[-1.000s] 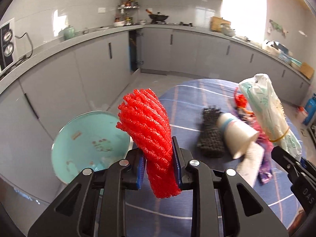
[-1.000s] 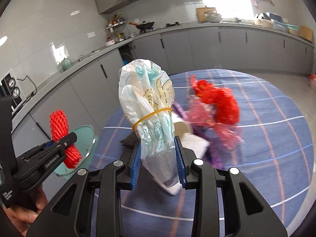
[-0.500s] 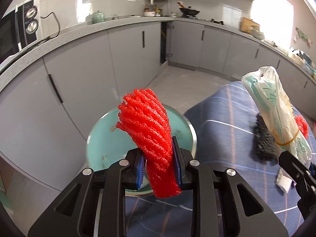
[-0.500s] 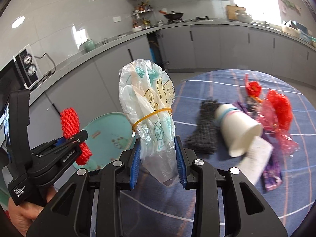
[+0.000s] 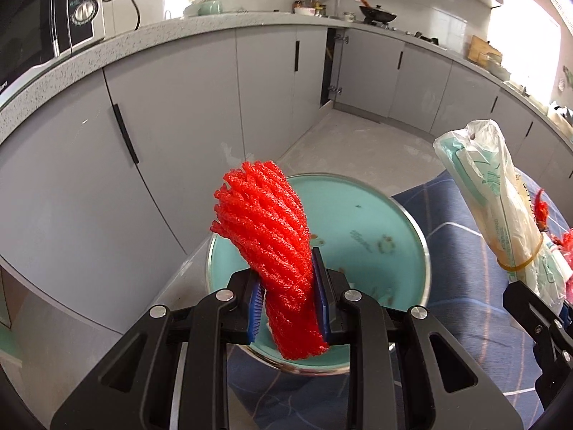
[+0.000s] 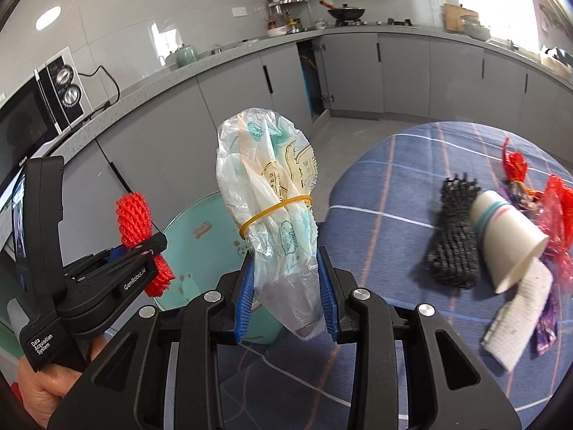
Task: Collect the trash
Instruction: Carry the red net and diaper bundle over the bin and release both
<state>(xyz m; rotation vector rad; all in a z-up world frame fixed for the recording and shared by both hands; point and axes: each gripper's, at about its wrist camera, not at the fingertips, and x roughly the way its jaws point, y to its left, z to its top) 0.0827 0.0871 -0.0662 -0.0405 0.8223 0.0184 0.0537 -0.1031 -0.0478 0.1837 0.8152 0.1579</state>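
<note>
Grey cabinets (image 5: 172, 114) curve round the kitchen behind everything I see, with a microwave (image 6: 32, 114) on the counter at the left. Below my left gripper (image 5: 288, 308) sits a round teal bin (image 5: 376, 229) with a metal rim, on the floor beside the table; its inside is stained.

My left gripper is clamped on a red foam net (image 5: 272, 236), blue pads pressing both its sides, and the net stands up and leans left above the bin's open mouth. From the right wrist view I see the same net (image 6: 138, 222) poking out of that gripper, with a hand (image 6: 53, 390) gripping its handle.

My right gripper (image 6: 286, 297) pinches a rolled plastic bag (image 6: 272, 193) (a yellow rubber band ties it round the middle). The pads bear on the bag's lower end, and the bag stands upright. It is near the bin's edge, over the table's rim as far as I can tell.

On the blue checked tablecloth (image 6: 376, 215) lie a black net (image 6: 454, 229), a paper cup (image 6: 501, 236) on its side, a white tissue (image 6: 519, 322) and some red wrapping (image 6: 558, 211).
</note>
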